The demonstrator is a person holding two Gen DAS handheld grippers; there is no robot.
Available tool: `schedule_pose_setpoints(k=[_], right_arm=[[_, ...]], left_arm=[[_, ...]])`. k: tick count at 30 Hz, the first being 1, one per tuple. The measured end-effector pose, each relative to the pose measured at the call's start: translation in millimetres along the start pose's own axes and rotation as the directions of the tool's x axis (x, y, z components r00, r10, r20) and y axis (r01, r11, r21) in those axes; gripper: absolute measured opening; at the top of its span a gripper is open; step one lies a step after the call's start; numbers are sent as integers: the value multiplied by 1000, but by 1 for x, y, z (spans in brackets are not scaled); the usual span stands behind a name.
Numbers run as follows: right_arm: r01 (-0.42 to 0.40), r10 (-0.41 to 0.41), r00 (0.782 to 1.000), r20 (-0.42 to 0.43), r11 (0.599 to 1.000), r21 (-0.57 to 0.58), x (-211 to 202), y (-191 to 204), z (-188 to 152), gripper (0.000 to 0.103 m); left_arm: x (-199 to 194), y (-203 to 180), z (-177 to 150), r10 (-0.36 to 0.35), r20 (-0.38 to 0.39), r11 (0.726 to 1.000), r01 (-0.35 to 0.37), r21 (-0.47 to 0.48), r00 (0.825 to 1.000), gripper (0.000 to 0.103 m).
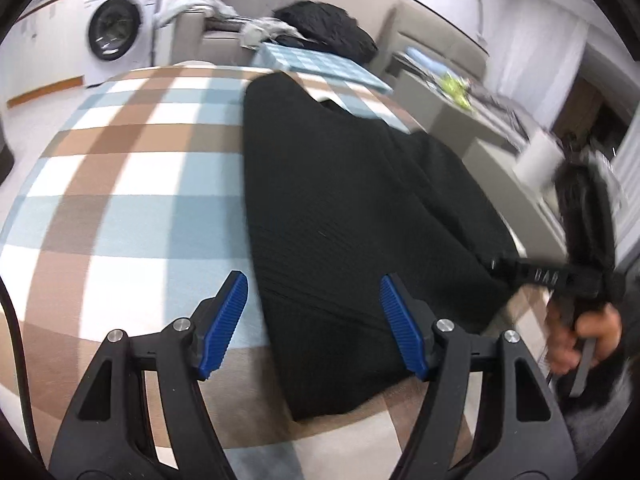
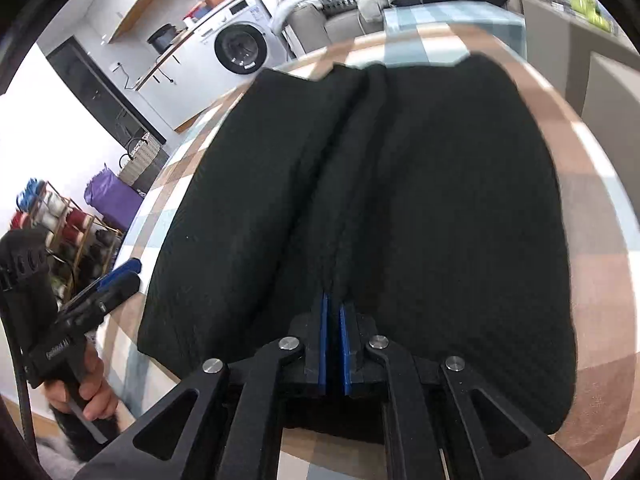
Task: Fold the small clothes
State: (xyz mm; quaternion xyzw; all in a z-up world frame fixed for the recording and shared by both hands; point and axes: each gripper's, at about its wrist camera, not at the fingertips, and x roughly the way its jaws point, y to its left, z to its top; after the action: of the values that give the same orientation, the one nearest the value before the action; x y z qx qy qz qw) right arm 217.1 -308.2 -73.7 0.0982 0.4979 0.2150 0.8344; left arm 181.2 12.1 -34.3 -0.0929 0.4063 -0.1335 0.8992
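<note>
Nearest the black garment's [image 2: 400, 200] near edge, the right gripper [image 2: 334, 320] is clenched on the cloth: its blue pads have pinched up a ridge that runs away down the middle, which looks like a hold taken so that edge can be lifted and carried over for a fold. The left gripper [image 1: 314, 320] hangs released over the garment's near left corner, its pads wide apart, one above the checked cloth [image 1: 120, 168] and one above the black knit, touching neither as far as can be told; judging by that straddle, it is lined up to take the corner and match the other hold. The garment lies flat on the checked cloth, spread lengthwise away from both grippers. Beyond its far end sit a dark heap of other clothes [image 1: 328, 28] and, further off to the left, a washing machine [image 1: 120, 28].
</note>
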Motion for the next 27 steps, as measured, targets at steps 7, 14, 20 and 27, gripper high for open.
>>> schedule_pose_setpoints(k=[7, 14, 20, 27], right_arm=[[-20, 21, 997, 81, 1000, -11, -9, 4, 41, 46], [-108, 108, 994, 7, 994, 26, 50, 7, 110, 37], [-66, 66, 998, -8, 995, -70, 63, 24, 134, 6], [-6, 11, 996, 87, 998, -56, 23, 22, 146, 6]], left_arm=[[17, -25, -20, 39, -59, 991, -31, 132, 997, 67], [13, -10, -17, -6, -67, 999, 9, 49, 998, 67], [10, 1, -13, 0, -67, 1000, 1, 4, 998, 67], [9, -7, -10, 27, -54, 998, -24, 52, 998, 67]])
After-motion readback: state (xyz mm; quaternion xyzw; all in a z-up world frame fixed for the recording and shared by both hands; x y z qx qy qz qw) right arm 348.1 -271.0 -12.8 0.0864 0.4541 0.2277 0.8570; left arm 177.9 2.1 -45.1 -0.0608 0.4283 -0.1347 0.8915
